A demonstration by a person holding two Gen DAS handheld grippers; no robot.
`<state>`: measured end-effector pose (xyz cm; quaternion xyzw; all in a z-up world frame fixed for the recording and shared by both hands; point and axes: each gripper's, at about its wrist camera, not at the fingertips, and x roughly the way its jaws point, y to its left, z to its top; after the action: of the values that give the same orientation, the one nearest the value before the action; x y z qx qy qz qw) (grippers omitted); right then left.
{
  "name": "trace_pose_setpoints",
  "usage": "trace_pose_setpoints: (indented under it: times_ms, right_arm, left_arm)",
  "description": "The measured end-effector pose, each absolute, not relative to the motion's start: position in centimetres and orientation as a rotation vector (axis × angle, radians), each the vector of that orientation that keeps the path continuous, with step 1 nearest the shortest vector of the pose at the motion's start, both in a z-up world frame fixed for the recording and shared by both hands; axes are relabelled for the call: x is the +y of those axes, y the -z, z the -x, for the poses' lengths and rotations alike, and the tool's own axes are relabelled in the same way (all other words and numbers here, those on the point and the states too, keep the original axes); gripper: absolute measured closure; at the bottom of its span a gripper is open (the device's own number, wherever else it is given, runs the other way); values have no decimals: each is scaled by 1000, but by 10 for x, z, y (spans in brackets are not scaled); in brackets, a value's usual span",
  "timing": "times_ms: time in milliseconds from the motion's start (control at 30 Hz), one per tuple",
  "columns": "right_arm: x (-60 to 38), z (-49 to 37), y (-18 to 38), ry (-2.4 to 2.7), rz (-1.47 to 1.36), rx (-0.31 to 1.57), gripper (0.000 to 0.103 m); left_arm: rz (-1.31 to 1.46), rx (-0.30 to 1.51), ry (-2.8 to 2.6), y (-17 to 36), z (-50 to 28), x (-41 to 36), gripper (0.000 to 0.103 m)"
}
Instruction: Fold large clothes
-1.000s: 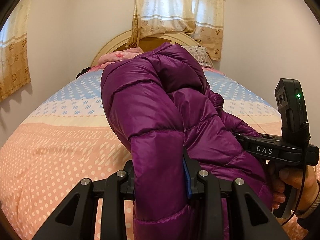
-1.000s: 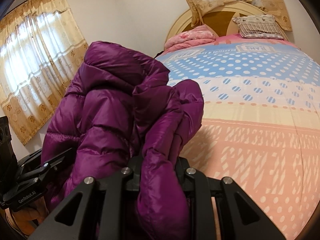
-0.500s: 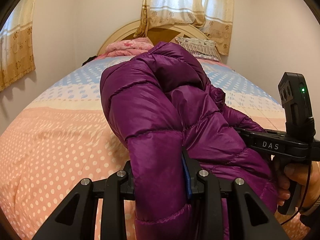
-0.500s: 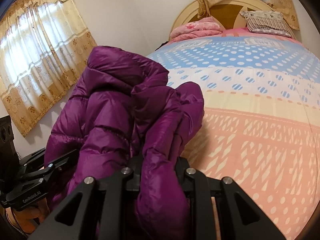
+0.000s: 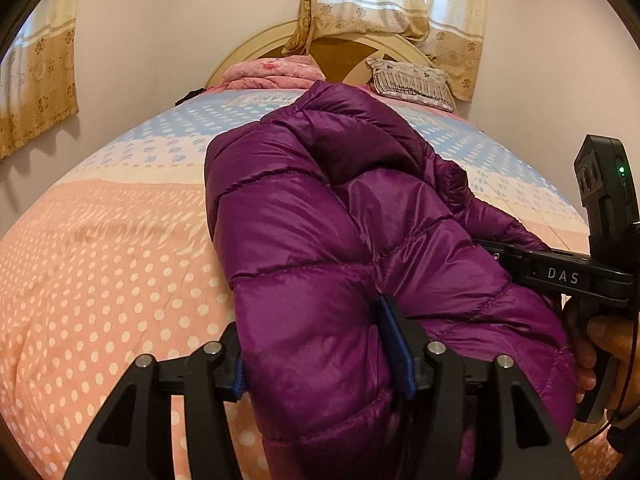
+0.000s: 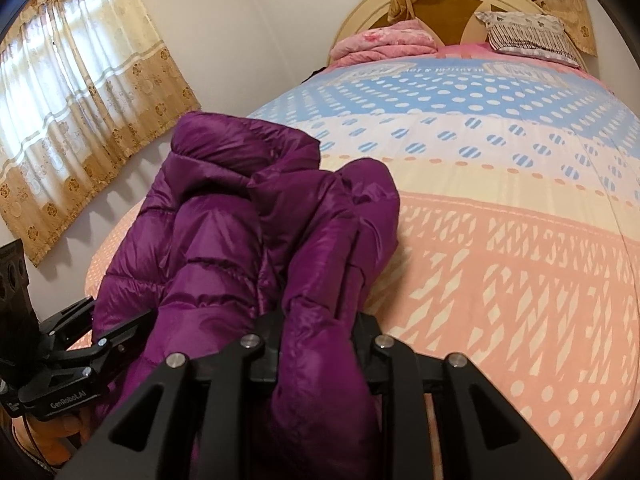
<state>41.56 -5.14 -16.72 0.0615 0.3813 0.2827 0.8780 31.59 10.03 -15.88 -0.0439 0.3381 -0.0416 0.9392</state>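
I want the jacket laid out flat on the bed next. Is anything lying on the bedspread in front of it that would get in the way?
Nothing visible does. The bedspread ahead of the purple jacket is bare; the pink blanket and the pillow lie far off at the headboard. Both tools have jacket between their fingers.

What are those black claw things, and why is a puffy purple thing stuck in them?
Those claws are grabbing tools, not a robot. A person holds one in each hand, and each has a small camera looking along its two fingers. One picture comes from the left gripper, the other from the right gripper. The left picture also shows the person's hand holding the right tool. Both tools pinch a purple puffy jacket, bunched up over a dotted bedspread. The left jaws have just been opening, with the jacket between them. A pillow and a pink blanket lie by the headboard.
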Motion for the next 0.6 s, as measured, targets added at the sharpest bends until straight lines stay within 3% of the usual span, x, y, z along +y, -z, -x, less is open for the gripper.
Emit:
trace_pose_setpoints:
  times_ms: [300, 600]
  right_arm:
    - [-50, -421, 174, -558, -136, 834, 65]
    - [-53, -426, 182, -546, -153, 857, 57]
  left_arm:
    - [77, 681, 18, 163, -312, 99, 25]
    - [101, 674, 8, 169, -307, 105, 20]
